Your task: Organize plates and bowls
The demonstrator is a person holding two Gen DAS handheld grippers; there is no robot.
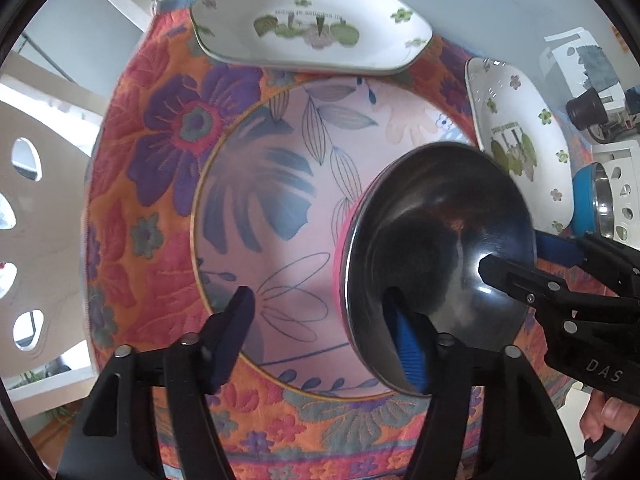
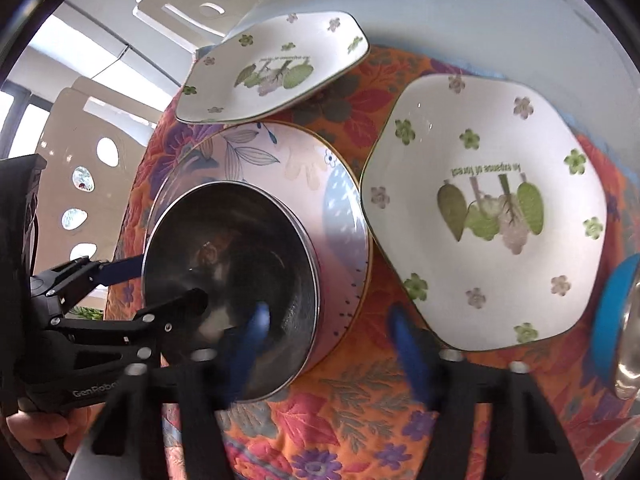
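- Left gripper [image 1: 320, 312]: jaws half-wide, astride the near rim of the steel bowl [image 1: 436, 240]; no pad is seen pressing.
- Right gripper [image 2: 330, 316]: likewise half-wide, astride the opposite rim.
- The bowl sits on the pink plate [image 1: 260, 200] beneath both grippers.
- Risk: uneven closing could tip the bowl or skid it across the plate.
- Count: one pink plate, two white flowered dishes [image 1: 312, 28] [image 1: 516, 140] beyond the grippers, one steel bowl, one blue bowl [image 1: 584, 200].

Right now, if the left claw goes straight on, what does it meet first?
Probably the steel bowl: the left claw points down astride its rim, one finger inside it, the other over the pink plate. Which finger lands first is unclear.
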